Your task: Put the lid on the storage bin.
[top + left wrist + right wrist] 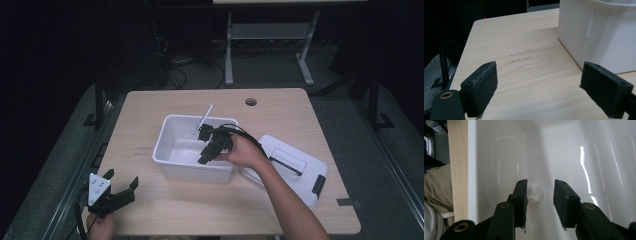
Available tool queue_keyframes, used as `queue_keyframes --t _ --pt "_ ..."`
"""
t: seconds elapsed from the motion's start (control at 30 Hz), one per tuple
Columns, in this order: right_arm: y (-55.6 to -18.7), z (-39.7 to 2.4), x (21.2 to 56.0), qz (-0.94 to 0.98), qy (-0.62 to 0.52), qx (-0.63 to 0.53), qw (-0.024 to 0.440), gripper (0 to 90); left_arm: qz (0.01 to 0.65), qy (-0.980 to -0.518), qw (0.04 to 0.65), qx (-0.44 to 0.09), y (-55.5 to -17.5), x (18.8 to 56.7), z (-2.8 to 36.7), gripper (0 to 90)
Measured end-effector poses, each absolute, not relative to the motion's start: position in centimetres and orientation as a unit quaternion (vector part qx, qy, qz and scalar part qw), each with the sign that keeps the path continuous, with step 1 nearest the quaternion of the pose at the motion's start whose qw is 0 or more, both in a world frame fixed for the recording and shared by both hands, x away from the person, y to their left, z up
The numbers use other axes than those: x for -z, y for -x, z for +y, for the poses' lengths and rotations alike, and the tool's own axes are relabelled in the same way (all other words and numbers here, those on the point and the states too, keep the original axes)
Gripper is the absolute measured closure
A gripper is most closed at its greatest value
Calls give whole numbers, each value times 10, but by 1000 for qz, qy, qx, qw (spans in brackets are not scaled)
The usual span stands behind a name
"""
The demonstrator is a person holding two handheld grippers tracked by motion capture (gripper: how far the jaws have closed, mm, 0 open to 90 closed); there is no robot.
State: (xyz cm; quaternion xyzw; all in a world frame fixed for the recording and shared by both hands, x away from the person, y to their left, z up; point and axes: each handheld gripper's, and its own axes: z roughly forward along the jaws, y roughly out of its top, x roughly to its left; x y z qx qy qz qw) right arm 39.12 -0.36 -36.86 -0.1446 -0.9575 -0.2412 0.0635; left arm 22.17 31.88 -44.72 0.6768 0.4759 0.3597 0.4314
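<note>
Right claw (539,202) partly open inside white bin (564,150) — small clear cup (535,192) beside one pad, ungripped.

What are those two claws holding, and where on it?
Nothing. The left gripper stands open over the table; the right gripper, inside the white bin, is open beside a small clear piece.

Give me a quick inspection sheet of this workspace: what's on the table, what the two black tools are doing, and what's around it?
Surface: pale wooden table with a round hole near the far edge.
Job's things: open white bin; small clear round piece on its floor; white stick leaning on its far wall.
Clutter: white lid with black latches beside the bin.
Grippers: right hand-held gripper down in the bin, jaws apart around the clear piece; left hand-held gripper open, gripping nothing, at the near left corner.
Cables: black cable trails from the right one.
Surroundings: dark room, grey floor, a second table's legs behind.
</note>
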Motion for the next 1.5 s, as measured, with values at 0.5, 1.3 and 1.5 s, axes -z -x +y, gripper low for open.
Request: queue_keyframes --t 0.5,1.3,1.5 --pt "-385 -23 350 -950 155 268 45 605 473 -681 428 -360 -222 447 318 130" --pt "-370 -85 310 -930 194 313 1 546 472 -682 428 -360 -222 447 315 130" --pt "-364 -109 302 -923 209 322 -14 528 470 -684 426 -359 -222 448 314 130"
